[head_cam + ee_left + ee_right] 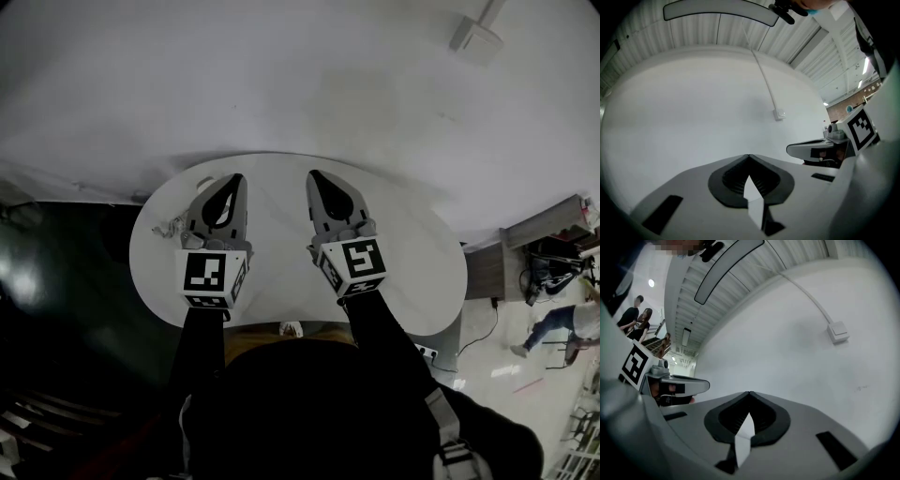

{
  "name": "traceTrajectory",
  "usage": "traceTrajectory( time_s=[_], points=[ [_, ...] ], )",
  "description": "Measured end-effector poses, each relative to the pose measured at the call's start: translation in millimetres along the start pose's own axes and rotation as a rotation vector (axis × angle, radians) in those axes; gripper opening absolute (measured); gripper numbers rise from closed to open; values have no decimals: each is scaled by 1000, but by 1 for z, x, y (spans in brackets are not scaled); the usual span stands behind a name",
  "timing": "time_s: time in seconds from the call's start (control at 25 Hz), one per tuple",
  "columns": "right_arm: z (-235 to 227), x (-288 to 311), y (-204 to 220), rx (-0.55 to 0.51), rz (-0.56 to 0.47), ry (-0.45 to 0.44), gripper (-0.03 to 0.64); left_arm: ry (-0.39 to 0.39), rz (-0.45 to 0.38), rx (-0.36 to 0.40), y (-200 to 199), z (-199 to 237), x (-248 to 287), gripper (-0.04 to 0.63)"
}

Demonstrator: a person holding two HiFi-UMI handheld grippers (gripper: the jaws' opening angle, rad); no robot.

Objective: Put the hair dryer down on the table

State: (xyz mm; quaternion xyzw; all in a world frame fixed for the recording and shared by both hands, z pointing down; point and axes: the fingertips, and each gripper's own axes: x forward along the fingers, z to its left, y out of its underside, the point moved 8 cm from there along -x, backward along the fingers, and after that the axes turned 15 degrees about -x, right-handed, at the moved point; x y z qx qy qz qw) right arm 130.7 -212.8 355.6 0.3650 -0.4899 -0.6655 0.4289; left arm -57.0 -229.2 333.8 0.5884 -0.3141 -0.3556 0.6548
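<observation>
In the head view both grippers hover side by side over a white oval table (281,253). My left gripper (234,178) is shut with nothing in it, and its jaws meet at the tips in the left gripper view (749,155). My right gripper (314,175) is likewise shut and empty (749,393). A small whitish object with a tangle of cord (178,223) lies on the table's left side, mostly hidden behind the left gripper; I cannot tell if it is the hair dryer. Both gripper views point up at a white wall and show no hair dryer.
A white wall with a cable duct and switch box (475,37) stands behind the table. A wooden bench (534,234) and a person (562,323) are on the floor at the right. Dark floor lies left of the table. People stand far off (637,317).
</observation>
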Motion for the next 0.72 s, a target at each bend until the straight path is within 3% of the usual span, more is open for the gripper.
traceTrajectory(
  time_s=[0.72],
  points=[
    [-3, 1, -1, 3, 1, 13, 26, 6, -24, -16, -2, -3, -1, 15]
  ],
)
